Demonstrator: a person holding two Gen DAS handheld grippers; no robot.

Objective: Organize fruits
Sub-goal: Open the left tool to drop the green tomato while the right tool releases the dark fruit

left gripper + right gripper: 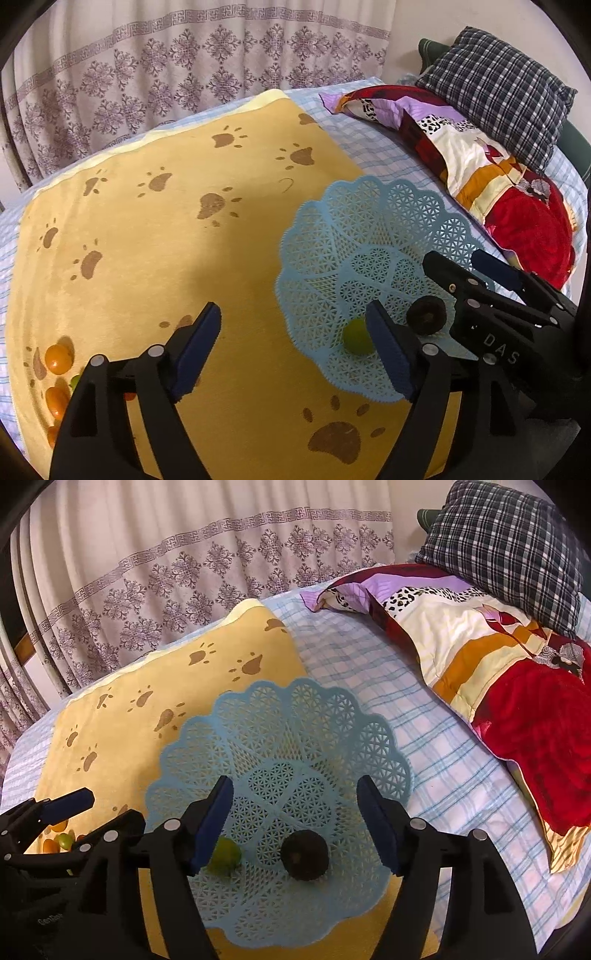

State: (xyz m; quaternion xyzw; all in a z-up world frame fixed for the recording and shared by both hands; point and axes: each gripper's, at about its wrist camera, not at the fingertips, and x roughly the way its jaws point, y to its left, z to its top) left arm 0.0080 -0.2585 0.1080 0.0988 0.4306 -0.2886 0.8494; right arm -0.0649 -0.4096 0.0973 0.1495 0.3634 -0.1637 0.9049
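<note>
A bed [424, 746] in a blue-and-white checked sheet filled the room, backed by a pale curtain [184, 74] with purple floral print. 2 pillows lay at its head: 1 plaid [495, 88], 1 multicoloured [498, 672].

A home bedroom: a bed [369, 672] with checked sheet, pillows [509, 539], a quilt [498, 657], patterned curtains [184, 62] behind.

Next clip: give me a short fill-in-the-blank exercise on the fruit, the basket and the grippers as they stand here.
1. The blue lattice basket holds ____ fruits.
2. Beside the dark fruit in the basket lies a small ____ one.
3. The orange fruits lie on the ____ paw-print blanket.
4. The right gripper and the left gripper both stand ____, gripping nothing.

Missing words: two; green; yellow; open
</note>
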